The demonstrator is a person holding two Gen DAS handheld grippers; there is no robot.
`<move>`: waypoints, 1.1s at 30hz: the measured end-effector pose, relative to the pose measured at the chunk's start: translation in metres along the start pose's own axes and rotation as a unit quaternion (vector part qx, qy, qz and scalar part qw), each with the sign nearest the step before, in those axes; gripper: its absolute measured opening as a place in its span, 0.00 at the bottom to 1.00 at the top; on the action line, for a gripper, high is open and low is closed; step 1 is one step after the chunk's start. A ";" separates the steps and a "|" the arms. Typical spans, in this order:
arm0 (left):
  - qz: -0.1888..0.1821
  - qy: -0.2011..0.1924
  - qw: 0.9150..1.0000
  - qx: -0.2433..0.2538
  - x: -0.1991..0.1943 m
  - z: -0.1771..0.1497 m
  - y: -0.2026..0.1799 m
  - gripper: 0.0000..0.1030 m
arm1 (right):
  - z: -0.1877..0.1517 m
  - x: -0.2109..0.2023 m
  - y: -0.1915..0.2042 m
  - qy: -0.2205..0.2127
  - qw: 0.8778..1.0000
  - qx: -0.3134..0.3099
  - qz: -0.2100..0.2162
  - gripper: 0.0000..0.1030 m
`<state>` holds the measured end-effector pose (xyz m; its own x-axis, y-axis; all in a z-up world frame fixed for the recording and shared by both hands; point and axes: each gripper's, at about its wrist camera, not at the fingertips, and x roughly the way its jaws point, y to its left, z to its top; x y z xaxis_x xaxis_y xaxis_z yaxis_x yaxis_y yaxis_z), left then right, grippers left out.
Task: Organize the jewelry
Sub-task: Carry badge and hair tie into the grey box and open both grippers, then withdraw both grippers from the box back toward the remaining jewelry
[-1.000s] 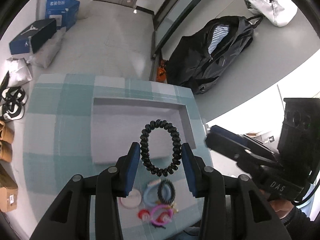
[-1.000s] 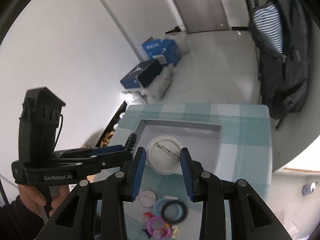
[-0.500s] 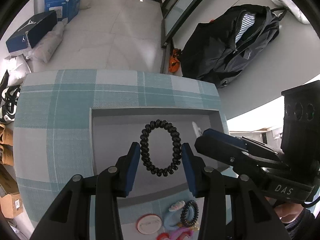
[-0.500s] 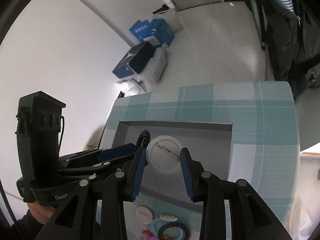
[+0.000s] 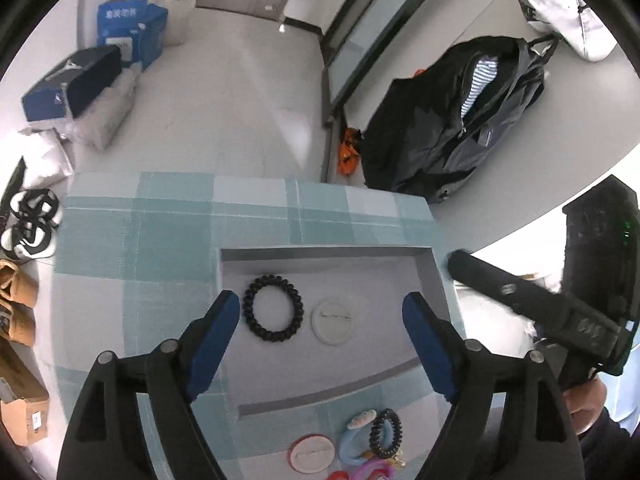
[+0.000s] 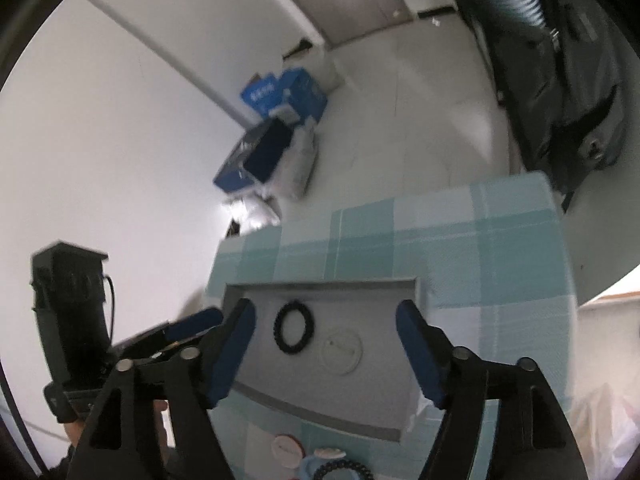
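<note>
A grey tray [image 5: 430, 276] lies on the checked teal cloth. In it lie a black spiral hair tie [image 5: 273, 308] and a white round badge [image 5: 332, 322], side by side; both also show in the right wrist view, the hair tie [image 6: 294, 332] left of the badge [image 6: 341, 350]. My left gripper [image 5: 322, 346] is open and empty above the tray's near half. My right gripper [image 6: 326, 354] is open and empty above the tray too. Each gripper shows at the edge of the other's view.
Loose pieces lie on the cloth in front of the tray: a white badge [image 5: 310, 452], a small black spiral tie [image 5: 385, 433], blue and pink rings. A black bag [image 5: 452, 132] and blue boxes [image 5: 132, 32] stand on the floor beyond the table.
Both grippers have opened and pulled back. The black hair tie left my left gripper and the white badge left my right gripper; both now lie in the tray.
</note>
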<state>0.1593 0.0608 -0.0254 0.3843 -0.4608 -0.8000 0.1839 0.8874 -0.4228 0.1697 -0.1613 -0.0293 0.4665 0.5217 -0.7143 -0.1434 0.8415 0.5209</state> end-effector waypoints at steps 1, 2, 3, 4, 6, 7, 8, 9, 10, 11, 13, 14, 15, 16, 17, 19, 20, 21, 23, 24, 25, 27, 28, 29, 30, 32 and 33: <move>0.005 -0.003 1.000 0.000 -0.002 -0.001 0.000 0.78 | -0.001 -0.005 0.000 -0.008 1.000 -0.002 -0.002 0.80; 0.014 -0.005 1.000 0.001 -0.004 -0.003 0.000 0.78 | -0.002 -0.009 0.001 -0.014 1.000 -0.006 -0.003 0.81; 0.022 -0.010 1.000 0.006 -0.008 -0.007 -0.003 0.78 | -0.004 -0.013 0.002 -0.019 1.000 -0.012 -0.006 0.83; 0.027 -0.015 0.999 0.012 -0.009 -0.009 -0.006 0.78 | -0.005 -0.017 0.003 -0.023 1.000 -0.015 -0.013 0.86; 0.060 -0.037 0.997 0.013 -0.018 -0.016 -0.010 0.78 | -0.008 -0.025 0.007 -0.032 0.999 -0.029 -0.031 0.89; 0.061 -0.048 0.997 0.012 -0.023 -0.020 -0.013 0.78 | -0.010 -0.028 0.010 -0.038 0.998 -0.039 -0.039 0.90; 0.067 -0.053 0.996 0.013 -0.026 -0.023 -0.016 0.78 | -0.013 -0.034 0.013 -0.046 0.996 -0.053 -0.047 0.92; 0.074 -0.061 0.995 0.015 -0.031 -0.028 -0.019 0.78 | -0.015 -0.038 0.014 -0.051 0.996 -0.061 -0.050 0.95; 0.079 -0.070 0.994 0.020 -0.035 -0.035 -0.023 0.78 | -0.017 -0.043 0.015 -0.058 0.995 -0.067 -0.053 0.96; 0.087 -0.073 0.993 0.024 -0.038 -0.040 -0.026 0.78 | -0.019 -0.048 0.015 -0.066 0.994 -0.069 -0.054 0.97; 0.094 -0.075 0.992 0.028 -0.040 -0.050 -0.029 0.78 | -0.026 -0.057 0.015 -0.075 0.994 -0.068 -0.046 0.98; 0.097 -0.072 0.992 0.028 -0.040 -0.054 -0.029 0.78 | -0.030 -0.061 0.014 -0.078 0.994 -0.065 -0.042 0.98; 0.099 -0.070 0.992 0.027 -0.040 -0.058 -0.030 0.78 | -0.034 -0.064 0.014 -0.081 0.994 -0.065 -0.042 0.98; 0.102 -0.069 0.992 0.023 -0.040 -0.065 -0.031 0.78 | -0.039 -0.069 0.015 -0.087 0.993 -0.069 -0.049 0.98; 0.104 -0.070 0.992 0.020 -0.041 -0.069 -0.031 0.78 | -0.042 -0.072 0.016 -0.093 0.991 -0.074 -0.057 0.99; 0.111 -0.074 0.991 0.015 -0.042 -0.080 -0.032 0.78 | -0.048 -0.078 0.019 -0.101 0.989 -0.087 -0.067 1.00; 0.113 -0.076 0.991 0.016 -0.043 -0.083 -0.034 0.78 | -0.050 -0.080 0.019 -0.102 0.988 -0.091 -0.070 1.00; 0.118 -0.077 0.990 0.017 -0.043 -0.088 -0.036 0.78 | -0.053 -0.083 0.020 -0.105 0.987 -0.094 -0.072 1.00; 0.121 -0.070 0.990 0.021 -0.042 -0.094 -0.039 0.78 | -0.060 -0.086 0.021 -0.105 0.987 -0.098 -0.074 1.00; 0.121 -0.067 0.990 0.021 -0.042 -0.096 -0.040 0.78 | -0.065 -0.086 0.021 -0.103 0.987 -0.099 -0.076 1.00; 0.124 -0.066 0.990 0.020 -0.042 -0.101 -0.042 0.78 | -0.069 -0.087 0.021 -0.104 0.986 -0.100 -0.081 1.00; 0.127 -0.065 0.990 0.018 -0.043 -0.108 -0.044 0.78 | -0.077 -0.089 0.021 -0.108 0.984 -0.106 -0.095 1.00; 0.131 -0.065 0.989 0.016 -0.044 -0.112 -0.044 0.78 | -0.081 -0.089 0.021 -0.107 0.983 -0.111 -0.099 1.00; 0.138 -0.066 0.988 0.014 -0.044 -0.115 -0.044 0.78 | -0.084 -0.089 0.020 -0.104 0.983 -0.113 -0.102 1.00; 0.140 -0.066 0.988 0.012 -0.044 -0.119 -0.044 0.78 | -0.088 -0.089 0.019 -0.102 0.983 -0.113 -0.104 1.00; 0.131 -0.060 0.989 0.007 -0.043 -0.126 -0.043 0.78 | -0.095 -0.087 0.018 -0.094 0.984 -0.113 -0.100 1.00; 0.132 -0.058 0.990 0.006 -0.042 -0.129 -0.043 0.78 | -0.097 -0.086 0.017 -0.090 0.984 -0.113 -0.100 1.00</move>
<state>0.0183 0.0398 -0.0284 0.5210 -0.2085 -0.8277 0.0733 0.9770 -0.2001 0.0420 -0.1786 -0.0043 0.6492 0.3265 -0.6870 -0.2148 0.9451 0.2462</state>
